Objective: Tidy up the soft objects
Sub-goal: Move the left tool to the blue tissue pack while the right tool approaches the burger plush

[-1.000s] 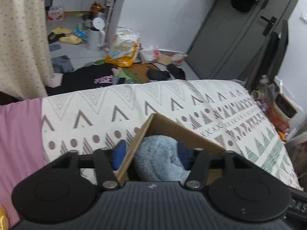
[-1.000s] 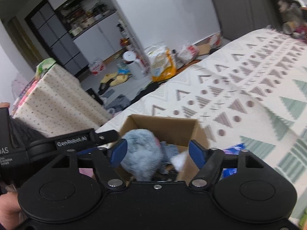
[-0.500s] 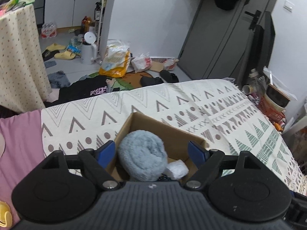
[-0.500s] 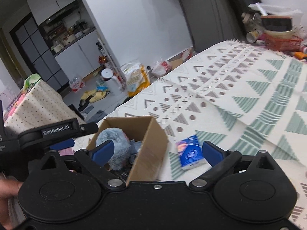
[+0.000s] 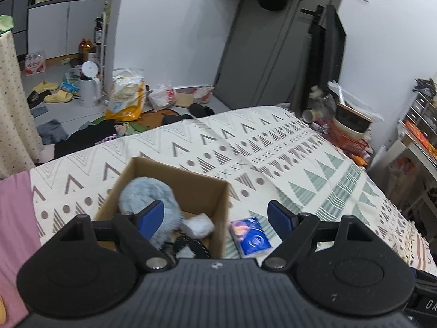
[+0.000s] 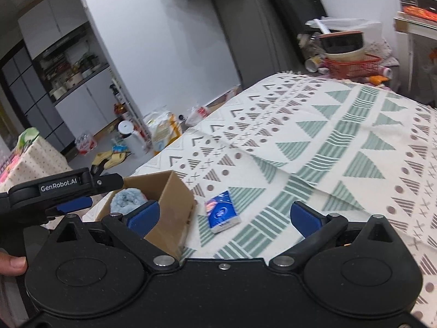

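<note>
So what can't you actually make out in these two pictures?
- Cardboard box bottom, left wrist view: covered by the grey fluffy item and the left gripper body.
- Blue packet print, both views: too small to read.
- Hand, right wrist view: cut off by the left edge.

Left gripper (image 5: 215, 217): matte black ribbed housing, two round side discs, silver pivot screws, blue finger pads (image 5: 151, 216). Right gripper (image 6: 222, 216): smooth black body, same blue pads, central screw. White "GenRobot.AI" lettering (image 6: 58, 187) at 9 o'clock on left unit's side
</note>
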The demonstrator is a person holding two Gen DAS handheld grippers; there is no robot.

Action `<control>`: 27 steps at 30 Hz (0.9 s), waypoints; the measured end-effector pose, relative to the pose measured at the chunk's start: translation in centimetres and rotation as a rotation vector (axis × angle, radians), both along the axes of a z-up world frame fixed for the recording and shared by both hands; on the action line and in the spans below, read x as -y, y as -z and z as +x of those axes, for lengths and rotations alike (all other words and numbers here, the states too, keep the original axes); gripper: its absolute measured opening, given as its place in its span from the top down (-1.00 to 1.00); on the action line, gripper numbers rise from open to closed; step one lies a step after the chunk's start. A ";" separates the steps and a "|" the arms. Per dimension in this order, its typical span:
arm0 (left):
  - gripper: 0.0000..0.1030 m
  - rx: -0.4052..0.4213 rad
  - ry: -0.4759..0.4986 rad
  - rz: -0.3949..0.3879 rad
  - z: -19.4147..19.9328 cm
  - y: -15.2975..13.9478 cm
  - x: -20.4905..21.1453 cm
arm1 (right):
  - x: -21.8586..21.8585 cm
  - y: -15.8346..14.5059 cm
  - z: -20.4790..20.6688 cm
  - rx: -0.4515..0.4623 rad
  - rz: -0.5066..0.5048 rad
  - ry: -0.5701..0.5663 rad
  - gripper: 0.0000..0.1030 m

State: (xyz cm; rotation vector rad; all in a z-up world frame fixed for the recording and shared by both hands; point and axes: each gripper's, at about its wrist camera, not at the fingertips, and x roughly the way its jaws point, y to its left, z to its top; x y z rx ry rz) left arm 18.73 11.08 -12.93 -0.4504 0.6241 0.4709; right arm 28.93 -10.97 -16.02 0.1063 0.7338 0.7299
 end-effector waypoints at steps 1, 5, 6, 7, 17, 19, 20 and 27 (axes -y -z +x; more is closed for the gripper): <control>-0.59 0.000 0.014 0.002 0.1 0.0 0.5 | 0.5 0.0 0.0 0.000 0.002 0.010 -1.00; -0.59 0.000 0.077 0.003 0.5 -0.1 2.2 | 2.5 0.2 -0.2 0.005 0.000 0.050 -1.00; -0.59 0.000 0.091 0.004 0.6 -0.1 2.6 | 3.0 0.3 -0.3 0.007 -0.004 0.062 -1.00; -0.59 -0.001 0.105 0.007 0.8 -0.1 3.0 | 3.4 0.4 -0.3 0.007 -0.008 0.074 -1.00; -0.59 -0.037 0.193 0.013 2.3 0.7 5.9 | 7.8 2.0 -0.1 -0.028 -0.017 0.182 -1.00; -0.59 -0.046 0.209 0.015 2.6 1.0 6.4 | 8.4 2.3 0.0 -0.036 -0.017 0.198 -1.00; -0.59 -0.049 0.219 0.015 2.8 1.3 6.8 | 8.7 2.4 0.1 -0.040 -0.018 0.203 -1.00; -0.59 -0.063 0.268 0.022 4.1 3.4 8.6 | 9.1 5.0 0.5 -0.074 -0.076 0.213 -0.99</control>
